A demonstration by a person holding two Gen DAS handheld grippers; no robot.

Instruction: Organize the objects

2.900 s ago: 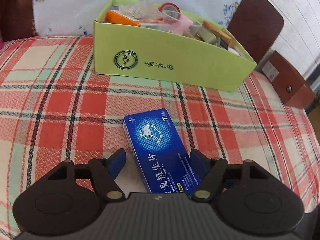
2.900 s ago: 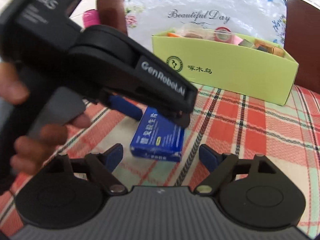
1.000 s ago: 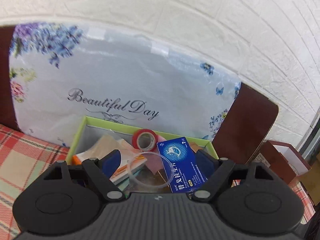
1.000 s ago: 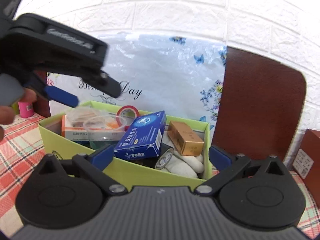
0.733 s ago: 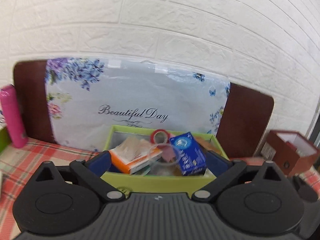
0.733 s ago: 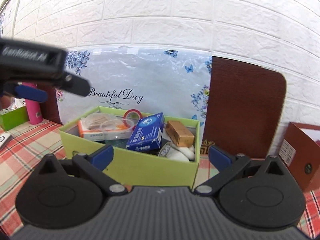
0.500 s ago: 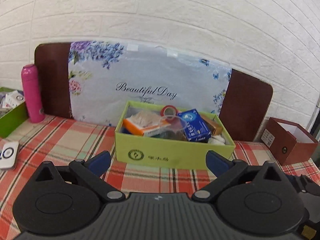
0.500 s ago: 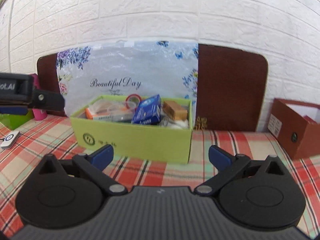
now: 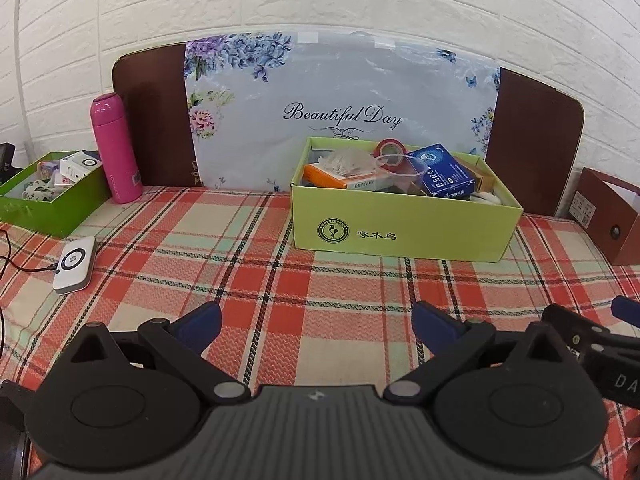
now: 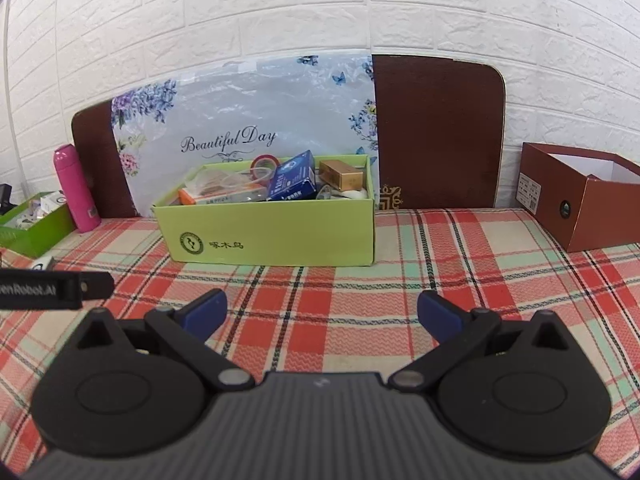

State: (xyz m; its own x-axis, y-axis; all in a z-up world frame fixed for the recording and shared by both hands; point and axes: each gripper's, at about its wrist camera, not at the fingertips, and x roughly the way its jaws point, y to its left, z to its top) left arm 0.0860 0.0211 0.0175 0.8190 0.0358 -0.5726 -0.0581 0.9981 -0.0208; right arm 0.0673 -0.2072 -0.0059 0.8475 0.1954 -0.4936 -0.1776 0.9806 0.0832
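A light green box [image 9: 404, 232] [image 10: 272, 232] stands on the plaid cloth near the wall. In it lies the blue medicine carton [image 9: 444, 174] [image 10: 292, 178], leaning among a clear cup [image 9: 400, 168], a red tape roll [image 9: 392, 148], an orange box [image 9: 340, 174] and a gold box [image 10: 342, 174]. My left gripper [image 9: 316, 320] is open and empty, well back from the box over the cloth. My right gripper [image 10: 322, 312] is open and empty too, also set back. Part of the right gripper shows at the left wrist view's right edge.
A pink bottle [image 9: 116, 148] and a darker green box [image 9: 48, 192] of small items stand at the left. A white device [image 9: 74, 264] with a cable lies on the cloth. A brown box [image 10: 584, 196] stands at the right. A flowered panel [image 9: 340, 112] leans on the wall.
The left gripper carried the blue carton up from the cloth, let it go in the light green box and opened wide. Both grippers then drew back from the box.
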